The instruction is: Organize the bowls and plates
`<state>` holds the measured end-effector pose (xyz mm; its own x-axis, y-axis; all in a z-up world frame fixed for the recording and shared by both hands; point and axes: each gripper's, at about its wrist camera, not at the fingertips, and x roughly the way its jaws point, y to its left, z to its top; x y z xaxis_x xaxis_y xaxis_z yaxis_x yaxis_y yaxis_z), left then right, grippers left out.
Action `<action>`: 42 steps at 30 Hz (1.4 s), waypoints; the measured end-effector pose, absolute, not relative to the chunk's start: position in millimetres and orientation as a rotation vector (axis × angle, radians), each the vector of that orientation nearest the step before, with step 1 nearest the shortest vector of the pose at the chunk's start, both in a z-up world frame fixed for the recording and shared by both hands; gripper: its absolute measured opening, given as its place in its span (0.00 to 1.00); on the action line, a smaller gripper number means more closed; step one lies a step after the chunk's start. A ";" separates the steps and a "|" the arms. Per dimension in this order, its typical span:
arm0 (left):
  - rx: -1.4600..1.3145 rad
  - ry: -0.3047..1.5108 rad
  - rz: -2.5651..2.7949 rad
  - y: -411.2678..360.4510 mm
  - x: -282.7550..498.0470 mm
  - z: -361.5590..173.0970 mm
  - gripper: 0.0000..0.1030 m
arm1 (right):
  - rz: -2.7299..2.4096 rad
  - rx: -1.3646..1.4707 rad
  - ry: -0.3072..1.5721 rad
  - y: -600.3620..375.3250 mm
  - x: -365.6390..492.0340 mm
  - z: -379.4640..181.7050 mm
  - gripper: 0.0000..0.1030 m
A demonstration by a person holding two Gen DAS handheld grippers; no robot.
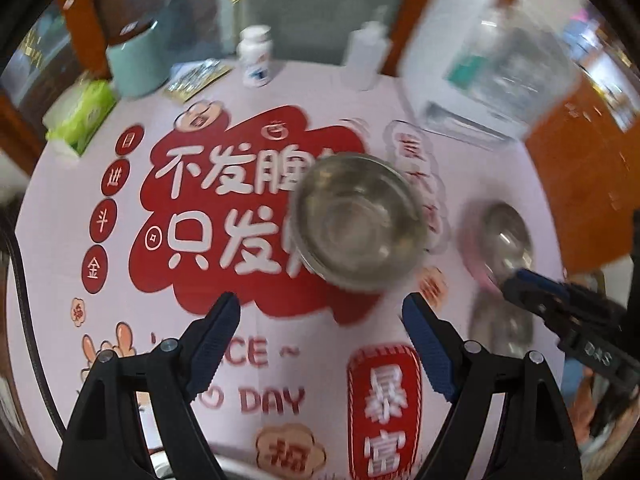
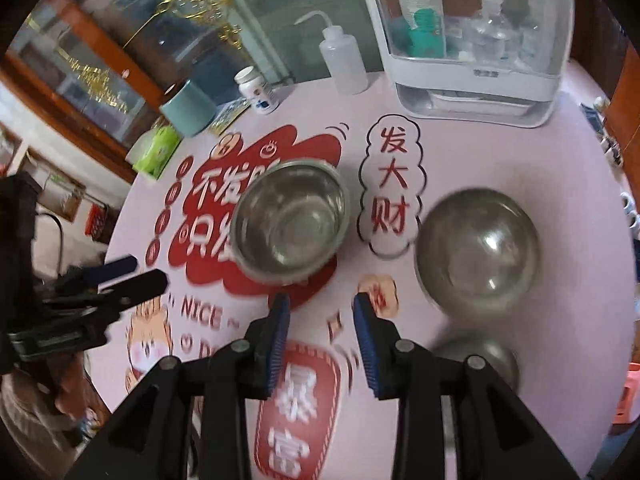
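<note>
At the far left of the printed pink table cover (image 2: pixel 500 152) sit a green tissue pack (image 2: pixel 158 152), a teal cup (image 2: pixel 188 110) and a white pill bottle (image 2: pixel 258 90). Right of these stands a squeeze bottle (image 2: pixel 344 60), then a white storage box (image 2: pixel 472 40) with a clear lid.

The left gripper (image 1: pixel 320 316) hangs over the cover with its fingers wide apart and nothing between them. Just beyond its tips a steel bowl (image 1: pixel 360 220) stands upright on the red cloud print.

The right gripper (image 2: pixel 320 306) has its fingers apart by a narrower gap, also empty, aimed at the space between that bowl and a second steel bowl (image 2: pixel 478 250) further right, well clear of the first. Nearer the camera, a third metal piece (image 2: pixel 480 354), possibly a small bowl, lies half hidden behind the right finger.
</note>
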<state>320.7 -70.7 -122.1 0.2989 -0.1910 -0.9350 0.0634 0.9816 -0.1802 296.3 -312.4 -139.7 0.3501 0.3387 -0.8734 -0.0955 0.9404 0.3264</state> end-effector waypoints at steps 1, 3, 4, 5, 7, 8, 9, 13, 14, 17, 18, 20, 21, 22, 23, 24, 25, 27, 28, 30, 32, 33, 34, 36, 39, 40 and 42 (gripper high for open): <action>-0.125 1.264 -0.141 -68.7 333.4 -132.5 0.80 | 0.273 0.232 1.186 -311.6 308.1 -147.9 0.32; -0.131 1.267 -0.102 -66.1 348.1 -145.9 0.80 | 0.256 0.220 1.196 -310.6 322.0 -161.0 0.32; -0.130 1.272 -0.080 -66.0 357.9 -155.1 0.80 | 0.247 0.212 1.208 -309.6 329.2 -169.7 0.32; -0.130 1.276 -0.070 -65.2 363.6 -161.7 0.80 | 0.242 0.209 1.220 -308.6 335.7 -178.8 0.32; -0.127 1.283 -0.052 -66.3 374.6 -173.5 0.80 | 0.242 0.205 1.231 -306.6 342.5 -193.1 0.32; -0.125 1.283 -0.039 -67.6 379.6 -180.3 0.80 | 0.248 0.207 1.239 -305.4 344.6 -199.6 0.32; -0.117 1.287 -0.033 -69.9 384.2 -187.2 0.80 | 0.257 0.214 1.246 -304.0 346.7 -206.4 0.32; -0.070 1.295 -0.004 -80.4 397.6 -207.6 0.80 | 0.268 0.266 1.230 -304.4 350.7 -218.0 0.32; -0.067 1.295 -0.002 -82.2 400.2 -211.2 0.80 | 0.261 0.283 1.222 -305.3 351.5 -220.2 0.32; -0.060 1.293 0.006 -85.6 406.7 -219.7 0.80 | 0.242 0.316 1.212 -305.5 354.1 -226.3 0.32; -0.055 1.292 0.007 -86.9 408.9 -222.4 0.80 | 0.234 0.308 1.207 -303.6 354.6 -228.0 0.32; -0.040 1.291 0.010 -89.4 411.6 -225.8 0.78 | 0.223 0.290 1.193 -299.6 355.4 -229.8 0.32; -0.036 1.289 0.009 -90.1 412.4 -226.2 0.72 | 0.222 0.289 1.189 -298.4 355.8 -230.3 0.32; -0.034 1.293 0.001 -91.2 414.1 -228.6 0.66 | 0.216 0.287 1.186 -296.9 356.3 -231.8 0.32; -0.038 1.302 -0.006 -92.0 414.9 -230.3 0.64 | 0.213 0.285 1.183 -296.5 357.5 -231.5 0.32; -0.044 1.306 -0.011 -92.2 415.5 -231.6 0.57 | 0.205 0.278 1.174 -295.5 357.4 -231.3 0.32; -0.047 1.309 -0.015 -92.3 416.4 -233.1 0.49 | 0.196 0.268 1.164 -295.3 357.3 -229.6 0.32; -0.053 1.316 -0.024 -93.5 416.0 -235.1 0.48 | 0.185 0.244 1.129 -294.4 355.7 -223.7 0.32; -0.055 1.315 -0.025 -93.5 415.4 -235.2 0.47 | 0.191 0.241 1.119 -293.6 355.5 -221.7 0.32; -0.048 1.311 -0.029 -94.8 414.8 -235.8 0.43 | 0.210 0.240 1.134 -290.7 357.3 -222.5 0.32; -0.047 1.317 -0.035 -94.8 414.9 -237.7 0.36 | 0.204 0.225 1.152 -286.9 359.7 -226.1 0.32; -0.049 1.319 -0.033 -93.9 415.1 -238.6 0.35 | 0.202 0.214 1.153 -284.7 360.3 -227.4 0.32; -0.051 1.320 -0.032 -93.4 415.5 -239.0 0.32 | 0.207 0.202 1.157 -281.9 361.3 -229.3 0.32; -0.053 1.322 -0.032 -92.3 415.9 -241.2 0.24 | 0.215 0.205 1.170 -279.4 363.0 -233.6 0.32; -0.065 1.321 -0.051 -92.0 415.0 -241.5 0.16 | 0.226 0.216 1.179 -278.5 364.2 -238.4 0.18; -0.056 1.313 -0.046 -92.4 413.9 -240.2 0.16 | 0.223 0.204 1.185 -276.9 363.7 -239.5 0.16; -0.054 1.299 -0.050 -93.5 410.6 -237.3 0.14 | 0.224 0.193 1.183 -276.5 362.0 -239.5 0.15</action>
<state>410.6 -93.5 -237.3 0.2676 -0.0672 -0.9612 0.0067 0.9977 -0.0679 362.0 -276.5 -239.5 0.3604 0.2729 -0.8920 -0.0718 0.9615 0.2652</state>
